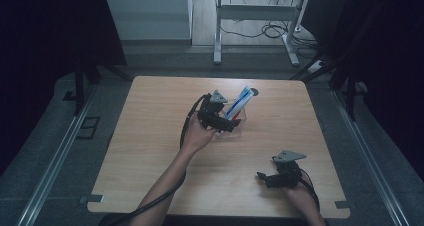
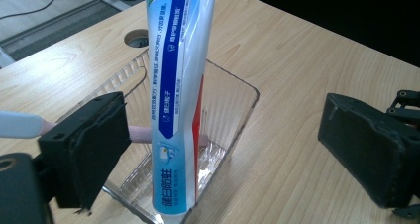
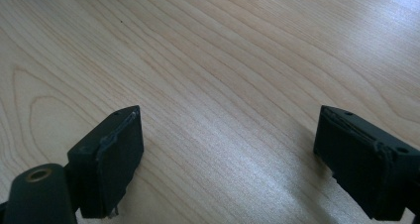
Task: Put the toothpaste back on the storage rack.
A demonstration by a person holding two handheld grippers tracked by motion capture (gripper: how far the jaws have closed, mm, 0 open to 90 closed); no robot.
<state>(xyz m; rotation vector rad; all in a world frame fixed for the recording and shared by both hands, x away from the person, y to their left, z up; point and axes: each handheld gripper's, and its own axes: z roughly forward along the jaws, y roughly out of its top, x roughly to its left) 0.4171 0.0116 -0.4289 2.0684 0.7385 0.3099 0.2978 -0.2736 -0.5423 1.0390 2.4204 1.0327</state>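
A: Report the left gripper.

B: Jaws spread wide, one on each side of the toothpaste tube, neither pad touching it. Nothing is held.

A: Tube location?

B: It stands tilted in the clear plastic tray, lower end on the tray floor. A pink-and-white stick lies across the tray beside it. The tray rests on the wooden table, toward the far side.

A: Right gripper?

B: Jaws wide apart over bare wood near the front edge, empty, well apart from the tray.
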